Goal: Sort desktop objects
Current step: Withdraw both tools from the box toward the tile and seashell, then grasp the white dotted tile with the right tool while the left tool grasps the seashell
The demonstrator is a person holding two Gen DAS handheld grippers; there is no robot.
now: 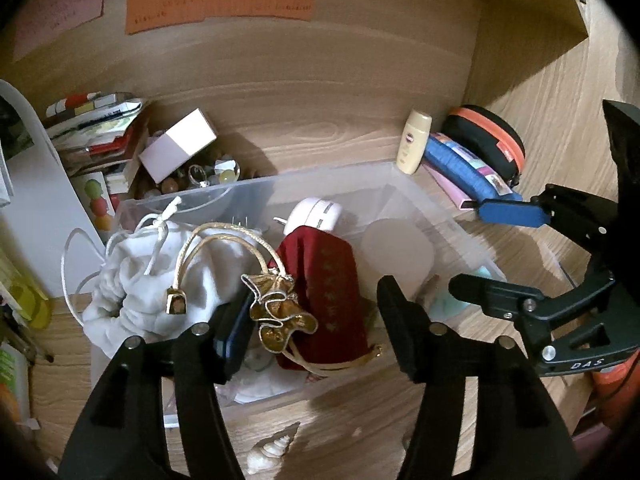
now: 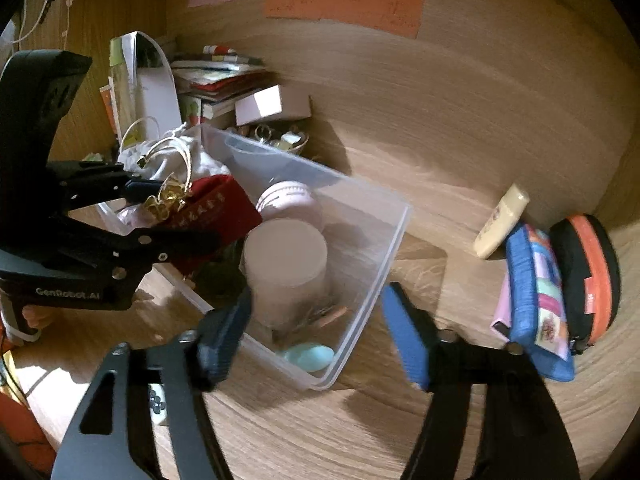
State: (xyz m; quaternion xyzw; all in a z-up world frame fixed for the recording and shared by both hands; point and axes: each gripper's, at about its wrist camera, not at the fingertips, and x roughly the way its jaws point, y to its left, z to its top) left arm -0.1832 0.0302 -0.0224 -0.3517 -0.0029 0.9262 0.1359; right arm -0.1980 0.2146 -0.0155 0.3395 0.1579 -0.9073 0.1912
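A clear plastic bin (image 1: 404,178) (image 2: 394,240) sits on the wooden desk. It holds a dark red pouch (image 1: 324,280) (image 2: 218,208) with a gold bow (image 1: 280,312) and gold cord, a white drawstring bag (image 1: 140,280), a pink round device (image 1: 316,212) (image 2: 290,200), a frosted jar (image 1: 398,250) (image 2: 286,264) and a mint-green item (image 2: 310,356). My left gripper (image 1: 316,328) (image 2: 176,212) is open over the bin, its jaws on either side of the red pouch. My right gripper (image 2: 316,328) (image 1: 480,248) is open at the bin's near right corner, empty.
A yellow lotion bottle (image 1: 414,142) (image 2: 500,222), a blue pencil case (image 1: 464,164) (image 2: 536,300) and a black-and-orange zip case (image 1: 492,136) (image 2: 588,280) lie to the right. Books, a pink-white box (image 1: 178,148) and a bowl of trinkets (image 1: 216,176) stand behind the bin. A seashell (image 1: 272,448) lies in front.
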